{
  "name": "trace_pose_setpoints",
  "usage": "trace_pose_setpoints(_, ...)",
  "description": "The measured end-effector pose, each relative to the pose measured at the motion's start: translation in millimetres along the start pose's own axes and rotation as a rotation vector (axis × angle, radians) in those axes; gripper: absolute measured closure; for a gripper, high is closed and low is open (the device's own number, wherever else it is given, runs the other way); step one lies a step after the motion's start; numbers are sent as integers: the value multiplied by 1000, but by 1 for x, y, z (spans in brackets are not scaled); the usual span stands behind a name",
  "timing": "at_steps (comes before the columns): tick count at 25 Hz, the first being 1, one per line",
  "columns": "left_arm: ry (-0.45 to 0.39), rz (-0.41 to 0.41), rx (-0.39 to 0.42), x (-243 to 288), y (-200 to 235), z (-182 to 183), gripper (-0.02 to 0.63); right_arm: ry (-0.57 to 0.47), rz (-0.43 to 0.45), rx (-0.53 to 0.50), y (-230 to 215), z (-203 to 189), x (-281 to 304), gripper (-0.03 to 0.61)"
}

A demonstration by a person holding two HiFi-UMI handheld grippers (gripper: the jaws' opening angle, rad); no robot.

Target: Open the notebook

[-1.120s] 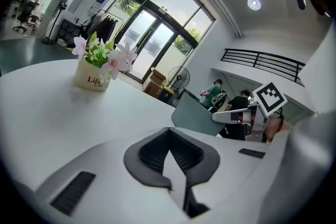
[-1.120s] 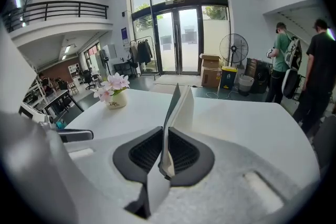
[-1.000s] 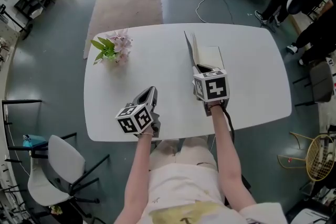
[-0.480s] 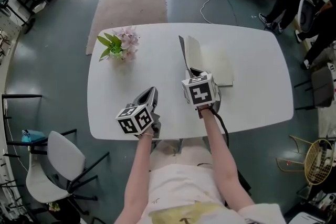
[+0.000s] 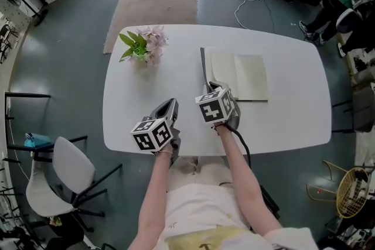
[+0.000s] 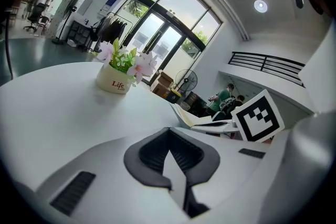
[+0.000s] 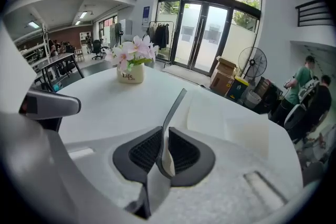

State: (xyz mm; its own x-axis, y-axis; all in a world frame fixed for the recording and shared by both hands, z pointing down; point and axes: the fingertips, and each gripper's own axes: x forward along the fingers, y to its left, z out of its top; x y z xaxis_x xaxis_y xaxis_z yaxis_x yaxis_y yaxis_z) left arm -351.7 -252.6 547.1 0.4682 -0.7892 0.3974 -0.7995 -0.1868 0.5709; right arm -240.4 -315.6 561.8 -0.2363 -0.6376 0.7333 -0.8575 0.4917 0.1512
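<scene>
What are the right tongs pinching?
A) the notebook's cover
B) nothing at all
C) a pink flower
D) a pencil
A: in the right gripper view the right tongs are shut on the thin notebook cover, which stands up on edge beside the open pages on the white table.

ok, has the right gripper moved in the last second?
Yes. Shut on the notebook cover, the right gripper has swung left across the table, closer to the flower pot.
</scene>
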Motion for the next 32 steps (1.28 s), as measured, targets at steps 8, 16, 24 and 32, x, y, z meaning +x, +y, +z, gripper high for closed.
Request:
trace_pose_setpoints(8,-6,33,-16,-3,14,2,615,30,-6,-30,13,-8,22,537)
trace_pose_setpoints(16,-2,46,-26,-4,24,1,615,50,-11,-35,22,-14,37,537)
trace_pose_setpoints(24,1,54,-29,-9,27,0,615,66,-24,-28,29,-22,44,529)
trace_pose_setpoints(32,0,46,-18,-11,29,1,615,39,23,21,36,-21,46,520)
